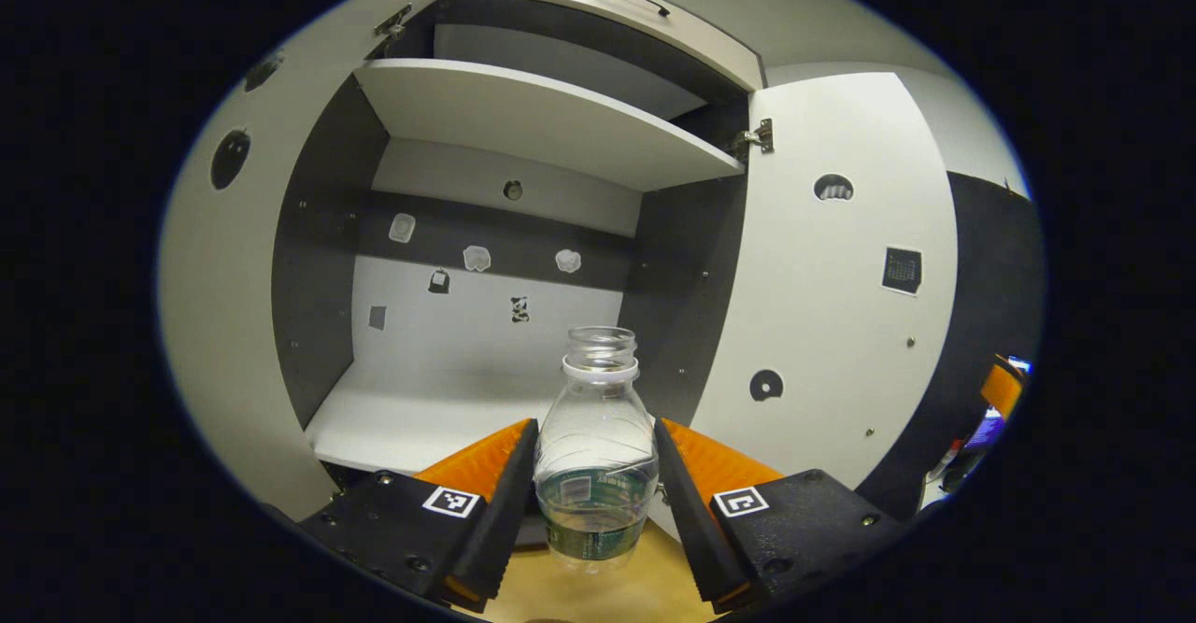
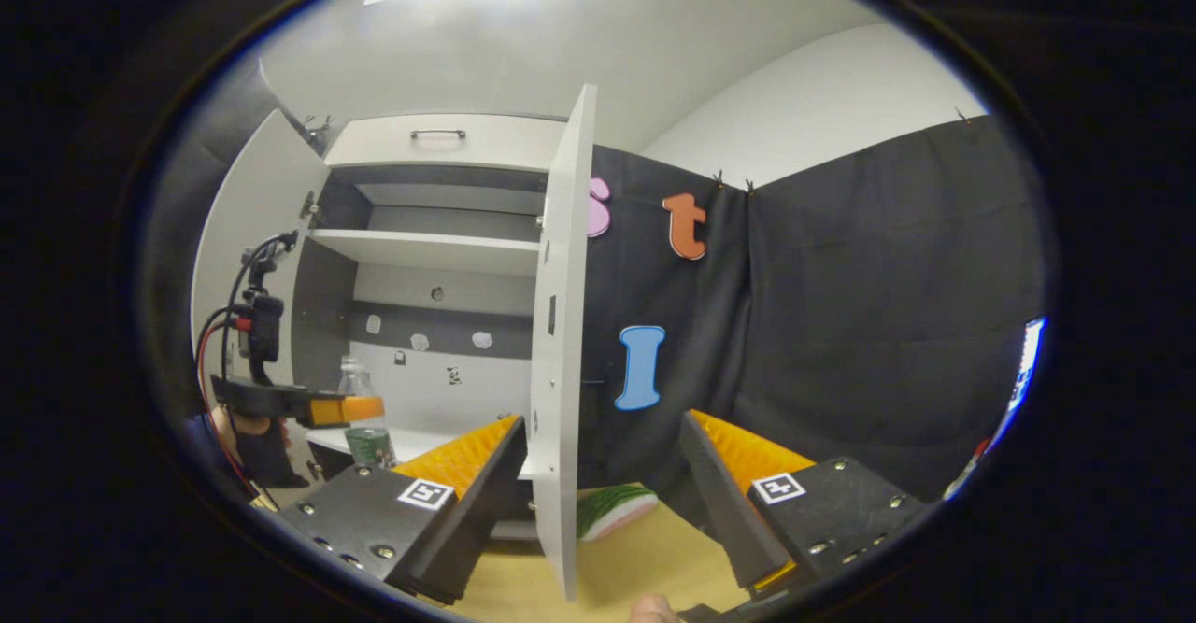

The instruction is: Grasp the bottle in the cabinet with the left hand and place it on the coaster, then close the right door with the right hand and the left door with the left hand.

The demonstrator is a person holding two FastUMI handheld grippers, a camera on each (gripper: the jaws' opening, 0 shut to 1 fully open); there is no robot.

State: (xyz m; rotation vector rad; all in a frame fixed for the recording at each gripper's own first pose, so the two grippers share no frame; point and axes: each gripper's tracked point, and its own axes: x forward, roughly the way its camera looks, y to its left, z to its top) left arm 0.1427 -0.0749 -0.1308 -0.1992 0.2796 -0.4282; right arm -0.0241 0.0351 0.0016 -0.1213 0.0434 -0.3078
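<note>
- The cabinet [image 1: 486, 231] is seen with both doors swung open; one shelf [image 1: 551, 119] divides it, and the lower compartment is seen with small stickers on its back wall.
- One clear, uncapped bottle [image 1: 596, 455] is held just in front of the cabinet's lower compartment, above the wooden tabletop [image 1: 607, 595], with a little liquid in its base.
- The left gripper [image 1: 596, 474] is clamped on the bottle, both fingers pressed to its sides.
- The right gripper [image 2: 598, 474] is held apart, its jaws standing either side of the edge of the cabinet's right door [image 2: 561, 352], without touching it.
- One coaster [image 2: 612, 511], patterned like a watermelon slice, lies on the tabletop just beside that door.
</note>
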